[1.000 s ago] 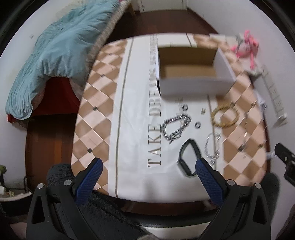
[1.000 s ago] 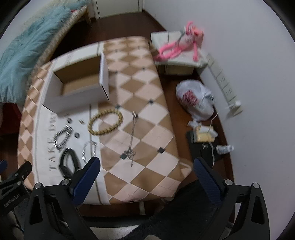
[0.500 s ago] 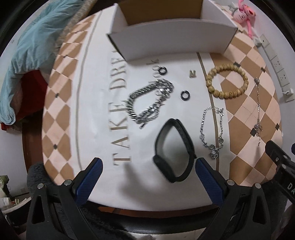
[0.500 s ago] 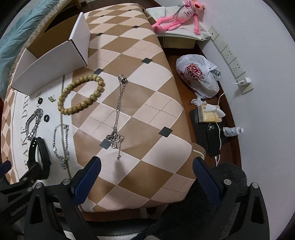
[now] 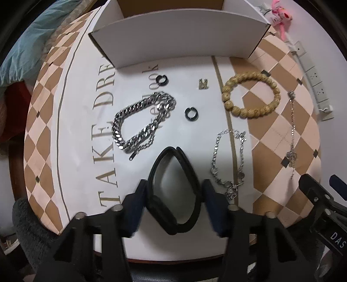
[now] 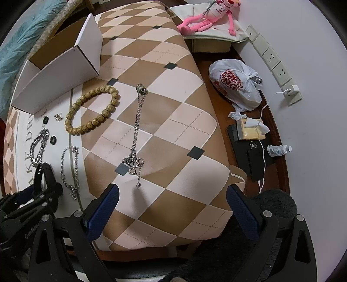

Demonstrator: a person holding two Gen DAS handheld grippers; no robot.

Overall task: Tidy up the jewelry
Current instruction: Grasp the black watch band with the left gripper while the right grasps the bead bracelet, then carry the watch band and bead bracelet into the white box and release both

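A black wristband (image 5: 173, 193) lies on the checkered tablecloth (image 5: 43, 121), and my left gripper (image 5: 174, 204) has its blue fingers closing on both sides of it. Beyond it lie a thick silver chain (image 5: 141, 123), two black rings (image 5: 190, 112), a small gold clasp (image 5: 203, 83), a wooden bead bracelet (image 5: 251, 95), a thin silver bracelet (image 5: 229, 160) and a long necklace (image 6: 136, 132). The open white box (image 5: 180, 43) stands at the back. My right gripper (image 6: 171, 208) is open and empty, just before the necklace's near end.
Right of the table, on the dark floor, lie a white plastic bag (image 6: 236, 84), a black mat with a phone and cable (image 6: 256, 149), and a small bottle. A pink plush toy (image 6: 206, 17) sits at the back. A teal blanket (image 5: 32, 43) is at the left.
Both grippers moved forward and down toward the table. The left fingers have narrowed from wide open to either side of the black wristband. The right gripper stays open.
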